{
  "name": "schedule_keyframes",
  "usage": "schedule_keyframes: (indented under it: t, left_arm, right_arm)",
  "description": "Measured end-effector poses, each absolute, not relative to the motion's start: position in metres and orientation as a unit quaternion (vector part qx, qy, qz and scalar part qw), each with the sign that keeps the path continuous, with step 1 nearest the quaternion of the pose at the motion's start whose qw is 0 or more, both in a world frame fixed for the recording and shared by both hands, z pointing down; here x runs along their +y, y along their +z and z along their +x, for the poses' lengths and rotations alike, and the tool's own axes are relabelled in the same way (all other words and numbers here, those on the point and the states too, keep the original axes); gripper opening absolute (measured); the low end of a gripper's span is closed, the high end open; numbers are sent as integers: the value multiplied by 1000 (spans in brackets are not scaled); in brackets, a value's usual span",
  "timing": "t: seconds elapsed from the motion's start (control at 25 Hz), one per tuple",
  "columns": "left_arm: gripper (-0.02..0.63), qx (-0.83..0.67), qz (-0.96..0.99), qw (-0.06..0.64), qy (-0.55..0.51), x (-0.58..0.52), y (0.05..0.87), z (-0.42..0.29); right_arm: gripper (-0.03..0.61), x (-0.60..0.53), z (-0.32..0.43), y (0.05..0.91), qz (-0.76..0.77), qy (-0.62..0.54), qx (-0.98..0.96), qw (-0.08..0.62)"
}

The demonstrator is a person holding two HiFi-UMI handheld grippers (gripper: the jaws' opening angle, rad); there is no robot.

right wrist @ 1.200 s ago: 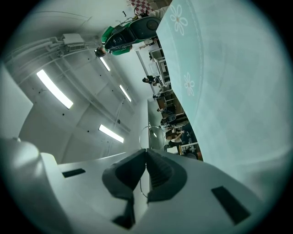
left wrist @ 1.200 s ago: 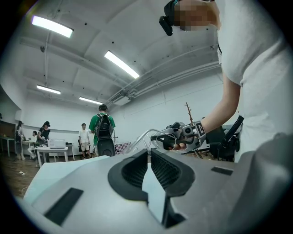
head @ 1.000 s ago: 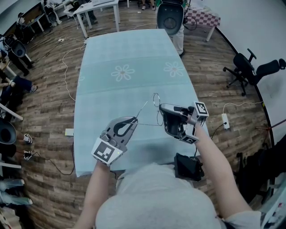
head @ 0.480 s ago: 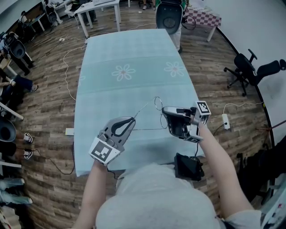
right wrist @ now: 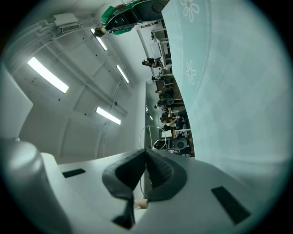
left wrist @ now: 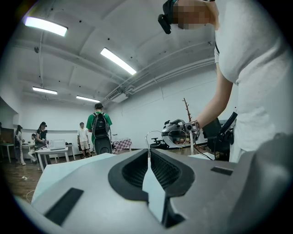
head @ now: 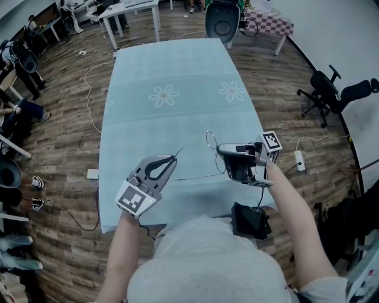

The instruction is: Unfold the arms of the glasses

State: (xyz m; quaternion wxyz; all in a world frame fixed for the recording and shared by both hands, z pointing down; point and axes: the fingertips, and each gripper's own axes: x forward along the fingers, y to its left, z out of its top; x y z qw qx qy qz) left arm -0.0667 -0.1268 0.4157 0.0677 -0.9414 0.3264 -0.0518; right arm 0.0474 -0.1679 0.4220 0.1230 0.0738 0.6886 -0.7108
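Now left gripper pinched shut on what looks like arm of thin silver wire-rimmed glasses. Right gripper clamped on frame near lens. Since second ago we eased right gripper slightly outward. We judge arm opening wider, unfolding underway. Glasses held aloft over pale blue flower-patterned surface.

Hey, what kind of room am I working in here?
Probably an open lab or office workspace: a long table under a flowered cloth, a black office chair, white desks beyond, and loose cables on the wood floor.
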Motion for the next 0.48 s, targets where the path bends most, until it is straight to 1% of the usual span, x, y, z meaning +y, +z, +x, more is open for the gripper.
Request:
schedule_keyframes:
  t: [0.32, 0.48]
  left_arm:
    - [26, 340, -937, 68, -54, -133, 414, -80]
    - [28, 341, -936, 66, -59, -134, 416, -81]
  right_arm:
    - [11, -154, 44, 428, 77, -711, 694, 83]
    - [12, -150, 44, 431, 76, -710, 696, 77]
